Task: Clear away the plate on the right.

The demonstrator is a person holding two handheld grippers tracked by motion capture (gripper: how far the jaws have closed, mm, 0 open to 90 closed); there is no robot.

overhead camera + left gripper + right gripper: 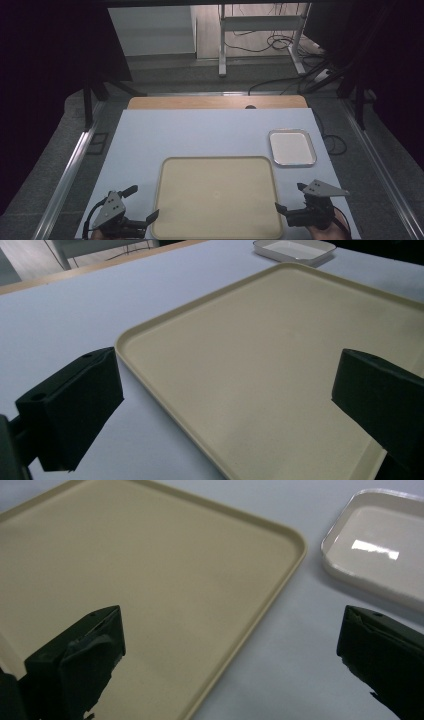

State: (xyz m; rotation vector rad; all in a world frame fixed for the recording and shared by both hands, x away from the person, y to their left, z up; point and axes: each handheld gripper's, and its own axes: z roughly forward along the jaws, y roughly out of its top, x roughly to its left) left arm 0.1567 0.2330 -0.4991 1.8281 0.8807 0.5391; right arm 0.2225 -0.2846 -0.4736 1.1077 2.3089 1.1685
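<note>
No text, label, brand, number or sign can be read anywhere; the large beige plastic tray [216, 197] is plain; the small white rectangular dish [292, 147], at two o'clock from it, bears only glare.

The large beige tray [216, 197] looks like matt plastic, smooth with a faint grain. The small white tray [292, 147] is glossy and catches bright reflections, with a metallic-looking rim. The bench [200, 132] carries a smooth, matt pale-blue sheet, and a strip of bare wood [217, 102] shows at its far edge. The fingers [70, 407] are matt black, plastic by their look.
</note>
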